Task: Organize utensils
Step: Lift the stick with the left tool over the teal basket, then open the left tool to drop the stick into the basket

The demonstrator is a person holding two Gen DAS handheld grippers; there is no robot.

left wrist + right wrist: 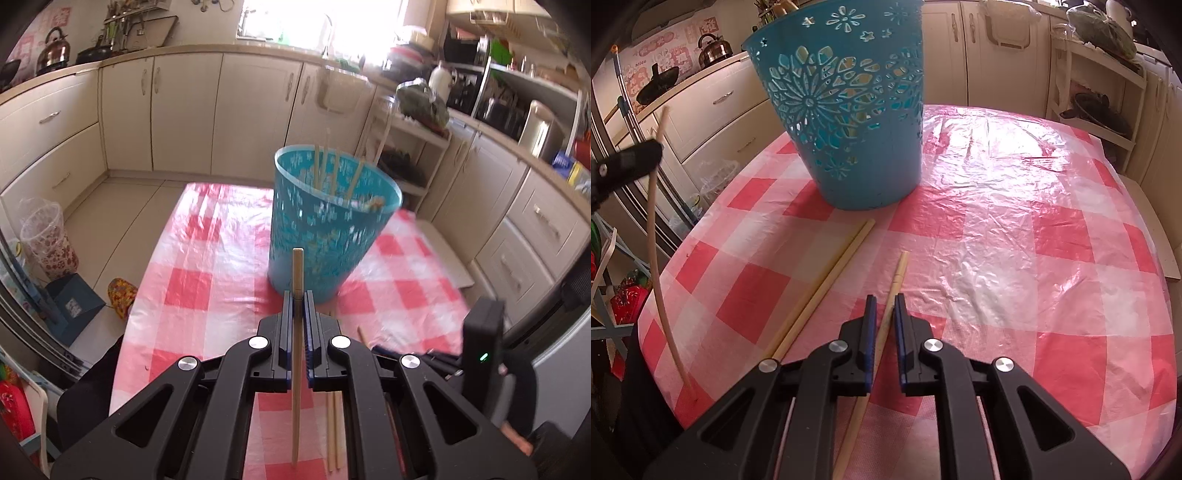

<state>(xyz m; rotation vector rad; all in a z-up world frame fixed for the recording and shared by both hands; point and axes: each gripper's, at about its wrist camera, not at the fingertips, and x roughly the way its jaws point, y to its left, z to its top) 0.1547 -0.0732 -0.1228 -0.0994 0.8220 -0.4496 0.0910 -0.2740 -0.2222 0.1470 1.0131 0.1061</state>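
Left wrist view: the left gripper has its blue-padded fingers pinching a single wooden chopstick, which stands nearly upright between them, its blunt end rising above the fingertips and its thin end hanging below over the red-and-white checked tablecloth. Ahead on the table stands a teal perforated basket with several chopsticks leaning inside it. A pair of chopsticks lies flat on the cloth beneath the gripper frame. At the right edge, part of the other gripper's black body is visible. Right wrist view: the right gripper points down at the table, its fingers standing slightly apart on either side of one chopstick lying on the cloth; the pads do not visibly press it. Just left of it lies the pair of chopsticks, side by side, their far ends near the basket's base. The teal basket stands beyond them. At far left, the left gripper holds its chopstick off the table.
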